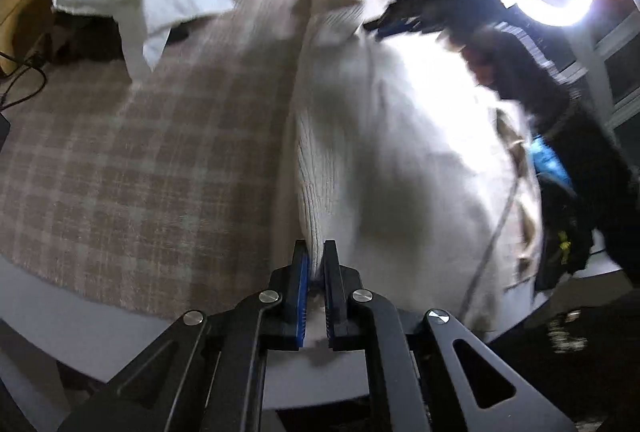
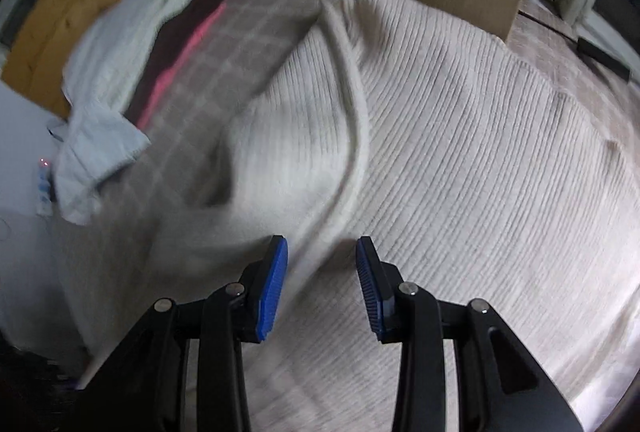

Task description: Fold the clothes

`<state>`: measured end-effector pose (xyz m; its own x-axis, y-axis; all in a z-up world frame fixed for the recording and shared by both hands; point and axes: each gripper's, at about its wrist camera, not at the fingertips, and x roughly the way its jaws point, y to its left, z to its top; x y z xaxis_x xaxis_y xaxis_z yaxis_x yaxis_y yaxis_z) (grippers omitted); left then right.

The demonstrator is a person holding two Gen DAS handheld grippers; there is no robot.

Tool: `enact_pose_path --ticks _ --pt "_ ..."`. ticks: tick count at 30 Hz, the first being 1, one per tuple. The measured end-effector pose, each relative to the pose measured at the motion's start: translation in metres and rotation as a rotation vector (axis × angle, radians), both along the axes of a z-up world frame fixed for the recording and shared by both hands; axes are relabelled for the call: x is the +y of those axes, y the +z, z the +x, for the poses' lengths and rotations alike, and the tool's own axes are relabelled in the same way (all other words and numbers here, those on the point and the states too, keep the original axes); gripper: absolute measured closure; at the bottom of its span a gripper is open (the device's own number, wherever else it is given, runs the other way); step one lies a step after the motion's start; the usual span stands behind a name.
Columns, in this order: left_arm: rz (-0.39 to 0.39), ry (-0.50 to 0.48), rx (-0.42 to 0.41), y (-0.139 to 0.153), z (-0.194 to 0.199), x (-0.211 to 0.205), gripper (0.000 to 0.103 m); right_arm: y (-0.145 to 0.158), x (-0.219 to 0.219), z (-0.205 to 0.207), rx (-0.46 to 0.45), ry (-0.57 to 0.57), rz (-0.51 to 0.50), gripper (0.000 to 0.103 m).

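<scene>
Two grippers on cream ribbed sweater [image 2: 460,119], which lay on plaid-covered table [image 1: 120,159]. L gripper [image 1: 316,252] pinched sweater edge tight; R gripper [image 2: 322,252] hovered w/ jaws apart over a fold. Best: R clamps matching edge, keep tension even, fold flat w/o bunching.

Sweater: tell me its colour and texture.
Cream sweater, ribbed knit; clearest in the right wrist view.
</scene>
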<state>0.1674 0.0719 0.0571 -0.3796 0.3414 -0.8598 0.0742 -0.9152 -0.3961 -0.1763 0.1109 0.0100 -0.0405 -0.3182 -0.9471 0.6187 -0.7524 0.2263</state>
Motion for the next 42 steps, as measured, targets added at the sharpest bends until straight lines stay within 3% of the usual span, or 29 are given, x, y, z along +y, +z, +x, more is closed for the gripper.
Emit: enact_pose_path --ticks 3,5,7,10,12,15,18,25,30,35,42 --pt "0.139 -0.019 0.014 0.003 0.009 0.012 0.097 0.022 -0.001 0.005 0.108 0.020 0.032 0.068" --pt "0.196 -0.042 -0.046 -0.019 0.012 0.026 0.097 0.047 -0.006 0.010 0.192 0.054 -0.001 0.068" --pt "0.154 -0.035 -0.110 -0.042 0.012 0.030 0.097 0.066 -0.018 0.015 0.239 0.108 -0.025 0.068" --pt "0.140 0.016 -0.168 -0.067 0.006 0.020 0.096 0.063 -0.054 0.028 0.228 0.252 0.007 0.068" --pt "0.136 0.039 -0.173 -0.070 0.002 0.013 0.095 0.053 -0.077 0.040 0.260 0.360 0.068 0.068" --pt "0.109 0.035 -0.138 -0.061 0.001 0.007 0.081 0.037 -0.106 0.055 0.309 0.502 0.150 0.068" --pt "0.074 0.032 -0.114 -0.056 -0.002 0.004 0.080 0.028 -0.116 0.061 0.281 0.583 0.204 0.068" --pt "0.039 -0.011 -0.156 -0.078 -0.017 0.010 0.080 0.015 -0.101 0.052 0.225 0.638 0.293 0.068" --pt "0.076 -0.011 -0.154 -0.080 -0.019 0.005 0.080 0.011 -0.086 0.043 0.221 0.632 0.299 0.068" --pt "0.106 -0.012 -0.160 -0.080 -0.019 -0.005 0.080 0.004 -0.091 0.062 0.277 0.730 0.319 0.068" --pt "0.121 -0.016 -0.161 -0.080 -0.019 -0.007 0.080 0.010 -0.094 0.065 0.331 0.771 0.318 0.068"
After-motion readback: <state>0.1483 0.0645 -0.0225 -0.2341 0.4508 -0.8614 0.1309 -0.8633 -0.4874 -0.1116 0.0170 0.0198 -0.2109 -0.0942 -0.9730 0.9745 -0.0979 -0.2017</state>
